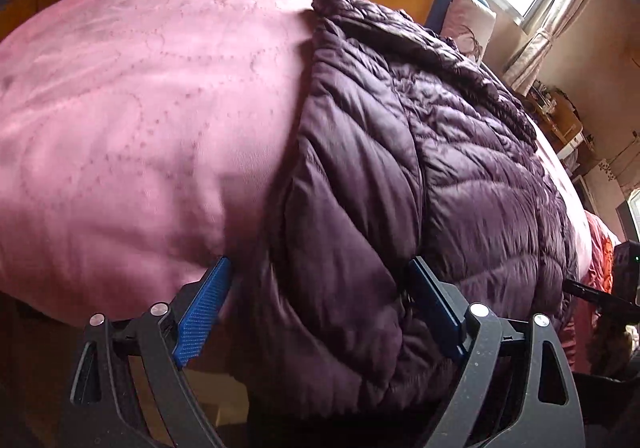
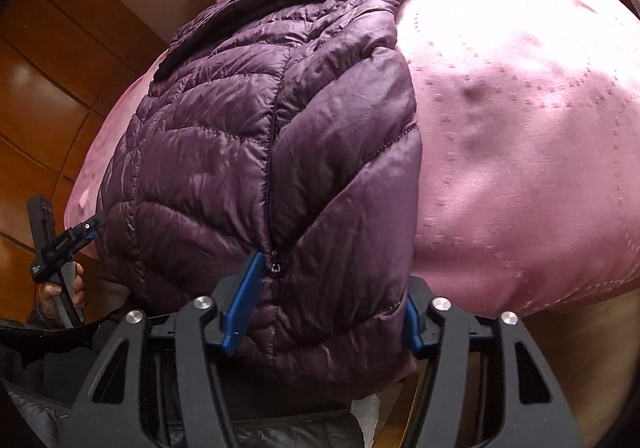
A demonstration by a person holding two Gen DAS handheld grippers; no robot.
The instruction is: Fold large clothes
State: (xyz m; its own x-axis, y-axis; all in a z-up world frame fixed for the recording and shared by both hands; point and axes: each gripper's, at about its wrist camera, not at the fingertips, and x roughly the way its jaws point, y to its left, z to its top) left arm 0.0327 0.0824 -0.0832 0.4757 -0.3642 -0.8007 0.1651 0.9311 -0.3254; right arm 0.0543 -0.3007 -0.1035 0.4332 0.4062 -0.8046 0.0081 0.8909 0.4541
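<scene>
Left wrist view: the left gripper [image 1: 320, 308], lower centre, is straddling the near hem of the purple quilted puffer jacket [image 1: 400, 151] with jaws spread wide, pads not pressing. The jacket is lying on a pink bedspread [image 1: 140, 107].

Right wrist view: the right gripper [image 2: 324, 312] is half-closed around the jacket's [image 2: 260, 135] zipper-side hem corner; a firm pinch cannot be confirmed. Both grippers should be taking all layers at matching hem points before lifting.

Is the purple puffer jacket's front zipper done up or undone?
Done up, at least low down: the zipper runs closed down the jacket to its pull near the hem; higher up, cannot tell.
</scene>
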